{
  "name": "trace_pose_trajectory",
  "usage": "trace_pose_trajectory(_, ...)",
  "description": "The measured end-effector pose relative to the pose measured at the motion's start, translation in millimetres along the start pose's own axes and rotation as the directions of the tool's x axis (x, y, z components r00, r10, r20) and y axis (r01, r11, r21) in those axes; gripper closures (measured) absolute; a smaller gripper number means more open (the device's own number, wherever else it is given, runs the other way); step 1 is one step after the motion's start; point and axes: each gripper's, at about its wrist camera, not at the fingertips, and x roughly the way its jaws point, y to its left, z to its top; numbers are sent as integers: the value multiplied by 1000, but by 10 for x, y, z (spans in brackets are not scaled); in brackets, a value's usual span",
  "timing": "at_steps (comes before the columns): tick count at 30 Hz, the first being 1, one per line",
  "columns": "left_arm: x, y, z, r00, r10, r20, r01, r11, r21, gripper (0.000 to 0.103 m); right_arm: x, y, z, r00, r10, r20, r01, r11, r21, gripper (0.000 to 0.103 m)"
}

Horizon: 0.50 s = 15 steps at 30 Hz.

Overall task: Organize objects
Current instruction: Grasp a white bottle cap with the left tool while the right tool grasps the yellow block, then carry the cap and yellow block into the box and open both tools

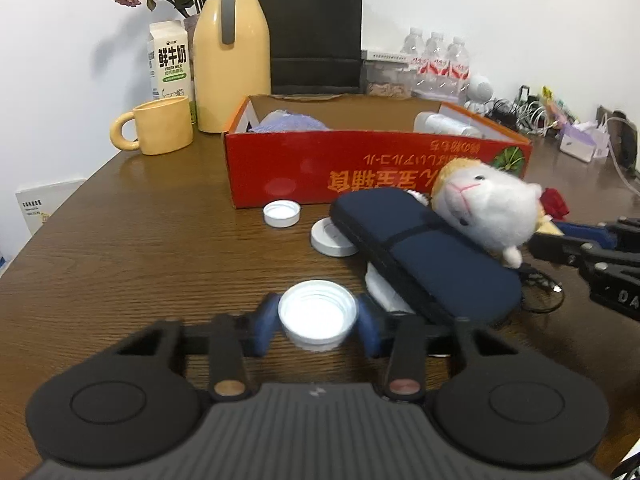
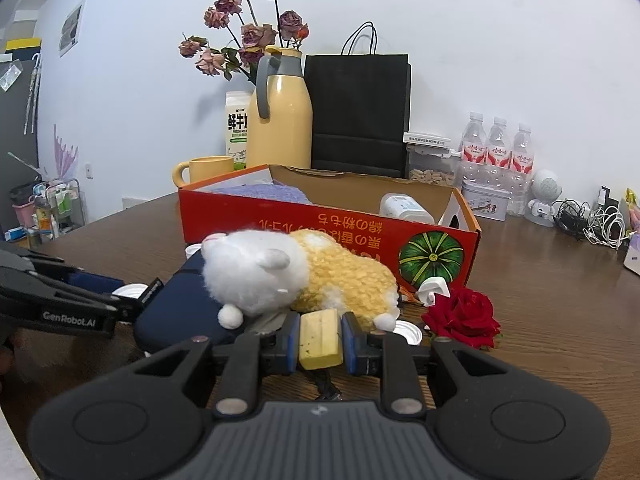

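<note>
You are working a cluttered wooden tabletop (image 1: 120, 240), reading left to right. At ten o'clock in the left wrist view, a yellow mug (image 1: 160, 126), a milk carton (image 1: 170, 62) and a yellow flask (image 1: 232, 52) are standing against the wall.

Your left tongs (image 1: 318, 322) are closing their blue pads on a white cap (image 1: 318, 316) that is sitting mouth-up on the wood, dead centre between them; the pads are touching its rim on both sides, so it appears gripped.

Straight ahead at twelve o'clock the red box (image 1: 320, 168) is standing open-topped, with a purple cloth (image 1: 288, 122) and a white bottle (image 1: 444, 124) already inside. The cap is lying well short of the box's near wall, so the lift looks set to go up and forward over that wall.

Two more caps are waiting: one (image 1: 281, 213) just beside the box at eleven o'clock, another (image 1: 332, 236) partly tucked under the dark blue case (image 1: 420, 256), whose long axis is running from eleven to four o'clock.

At two o'clock a plush hamster (image 1: 488, 208) is lying on the case.

Your right tongs (image 2: 320, 342) are clamping a narrow yellow block (image 2: 320, 338), with a red rose (image 2: 464, 314) at two o'clock in the right wrist view. The left hand is the nearer one to the loose caps.
</note>
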Motion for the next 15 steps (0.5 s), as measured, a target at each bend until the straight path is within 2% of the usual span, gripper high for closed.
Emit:
trace_pose_trajectory(8,-51,14,24,1000,9,25,-9,1000,-22,62,-8,-8,5,1000,-2,3,2,1000,0,82)
trace_pose_trajectory(15,-174,41,197,995,26,96,-22,999,-35,62,-53,-41,52,1000,2,26,-3,1000,12,82)
